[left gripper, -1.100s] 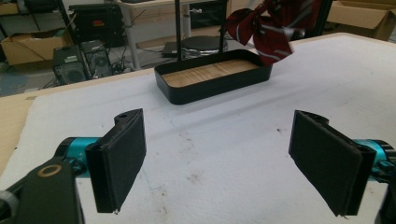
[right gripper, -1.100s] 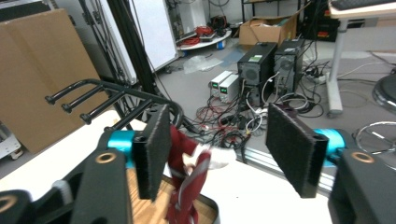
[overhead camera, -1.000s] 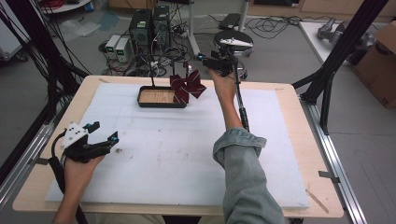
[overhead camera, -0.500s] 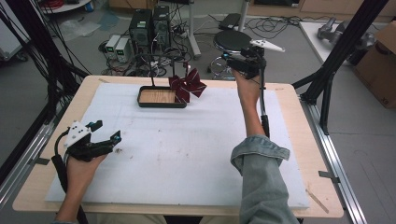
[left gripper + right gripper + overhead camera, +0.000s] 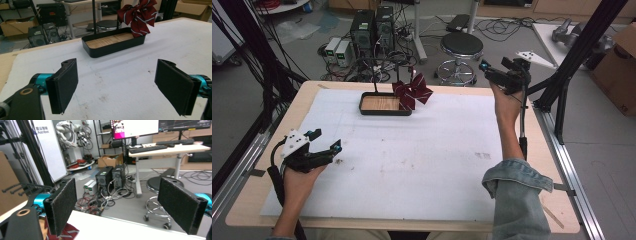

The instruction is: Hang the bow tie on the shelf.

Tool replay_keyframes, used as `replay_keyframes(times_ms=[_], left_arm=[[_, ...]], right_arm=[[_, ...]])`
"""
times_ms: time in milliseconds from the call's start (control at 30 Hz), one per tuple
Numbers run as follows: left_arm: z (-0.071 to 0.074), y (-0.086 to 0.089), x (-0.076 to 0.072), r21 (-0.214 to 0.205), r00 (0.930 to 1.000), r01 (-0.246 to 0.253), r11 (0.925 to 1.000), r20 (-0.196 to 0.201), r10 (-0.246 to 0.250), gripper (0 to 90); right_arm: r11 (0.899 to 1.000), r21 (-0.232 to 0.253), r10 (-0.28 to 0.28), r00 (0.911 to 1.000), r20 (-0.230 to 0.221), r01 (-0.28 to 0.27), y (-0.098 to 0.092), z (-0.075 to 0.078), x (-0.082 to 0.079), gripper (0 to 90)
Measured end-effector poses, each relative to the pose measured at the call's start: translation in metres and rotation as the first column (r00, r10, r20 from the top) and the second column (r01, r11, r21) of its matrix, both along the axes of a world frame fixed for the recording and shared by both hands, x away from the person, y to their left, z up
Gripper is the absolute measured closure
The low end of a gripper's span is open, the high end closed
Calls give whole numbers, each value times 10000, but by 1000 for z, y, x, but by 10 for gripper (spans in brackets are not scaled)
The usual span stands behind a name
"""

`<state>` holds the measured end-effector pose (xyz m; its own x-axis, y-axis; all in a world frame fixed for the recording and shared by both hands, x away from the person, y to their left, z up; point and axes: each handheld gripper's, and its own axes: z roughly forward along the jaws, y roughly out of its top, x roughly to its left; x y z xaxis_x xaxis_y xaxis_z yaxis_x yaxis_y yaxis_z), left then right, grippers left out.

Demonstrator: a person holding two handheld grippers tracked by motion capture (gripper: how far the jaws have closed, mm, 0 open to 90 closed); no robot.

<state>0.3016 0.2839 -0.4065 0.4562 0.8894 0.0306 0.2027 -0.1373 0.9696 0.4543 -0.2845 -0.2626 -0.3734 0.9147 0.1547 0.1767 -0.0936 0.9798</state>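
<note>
A red bow (image 5: pixel 413 91) overhung the far black tray (image 5: pixel 384 111). Both the left gripper (image 5: pixel 324 152) and right gripper (image 5: pixel 494 71) were wide open, empty. A far panel (image 5: pixel 48 147) read "Astribot".

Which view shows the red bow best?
The left gripper view: the bow is large there, white stripes clear, hanging over the tray end. The high view shows it small; the right gripper view catches just a corner.

Two hand-held grippers, one rolled denim cuff

The left gripper (image 5: pixel 329 150) and right gripper (image 5: pixel 492 71) are black with teal barrels, each topped by a grey three-cornered plate and trailing a black cable. Their jaws wear coarse black pads (image 5: pixel 63 86). At five o'clock, a blue denim sleeve (image 5: pixel 512 192) is cuffed back.
</note>
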Motion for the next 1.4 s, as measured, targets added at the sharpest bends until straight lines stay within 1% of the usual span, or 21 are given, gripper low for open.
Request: replay_keyframes(times_ms=[33,100,133,167,233,267,333,400,500,600,633,667,700,900,933,967,1033,1167,1200,1267,1400], left_arm=[[0,0,0,22,10000,-6,10000,-28,6,192],[0,-1,0,16,10000,-32,10000,-66,32,192],[-1,0,1,67,9999,-41,10000,-127,42,192],[-1,0,1,67,9999,-41,10000,-127,42,192],[-1,0,0,33,9999,-99,9999,-136,100,192],[-1,0,0,33,9999,-99,9999,-136,100,192],[-1,1,0,54,9999,-102,9999,-113,103,192],[-1,1,0,39,9999,-132,9999,-110,132,192],[-2,1,0,53,9998,-139,9999,-139,140,192],[-3,0,0,96,9998,-130,9999,-179,131,192],[-3,0,0,86,9997,-120,9999,-203,122,192],[-3,1,0,118,9997,-150,9998,-200,153,192],[-3,1,0,109,9997,-161,9998,-188,163,192],[-3,4,0,93,9994,-291,9995,-189,293,192],[-3,4,0,95,9994,-280,9996,-198,282,192],[-3,4,-1,82,9994,-300,9995,-192,302,192],[-4,4,-1,94,9993,-306,9995,-199,308,192],[-4,5,-1,122,9993,-323,9994,-205,325,192],[-4,5,-1,122,9993,-323,9994,-205,325,192],[-4,5,-2,119,9992,-341,9993,-210,344,192],[-4,5,-2,145,9991,-359,9993,-212,362,192]], right_arm=[[10000,-42,-30,10000,-91,29,-4,-1,-2,138],[9999,-71,-89,9999,-64,89,-8,-2,-5,137],[9998,-57,-191,9998,26,192,-15,-5,-12,137],[9997,-94,-207,9998,30,207,-18,-7,-15,136],[9995,-181,-272,9989,-369,265,-24,-9,-19,115],[9995,-159,-265,9992,-290,260,-27,-10,-21,116],[9991,-130,-415,9991,34,415,-31,-14,-29,116],[9989,-314,-373,9985,-396,361,-34,-15,-34,116],[9979,-412,-491,9987,115,495,-37,-21,-47,116],[9974,-561,-436,9989,174,445,-37,-27,-60,116],[9974,-561,-436,9989,174,445,-37,-27,-60,116],[9971,-621,-427,9989,201,439,-37,-29,-65,116],[9970,-687,-345,9992,214,359,-36,-33,-73,116],[9982,-578,-116,9989,460,142,-32,-46,-100,116],[9982,-578,-116,9989,460,142,-32,-46,-100,116],[9988,-484,-65,9987,497,89,-31,-52,-109,116],[9992,-394,33,9987,511,-13,-30,-59,-116,116],[9987,-493,125,9987,498,-100,-27,-76,-131,116],[9983,-583,122,9991,402,-99,-26,-80,-134,115],[9980,-633,82,9987,498,-51,-26,-89,-141,116],[9979,-648,74,9995,322,-53,-26,-103,-151,116]])
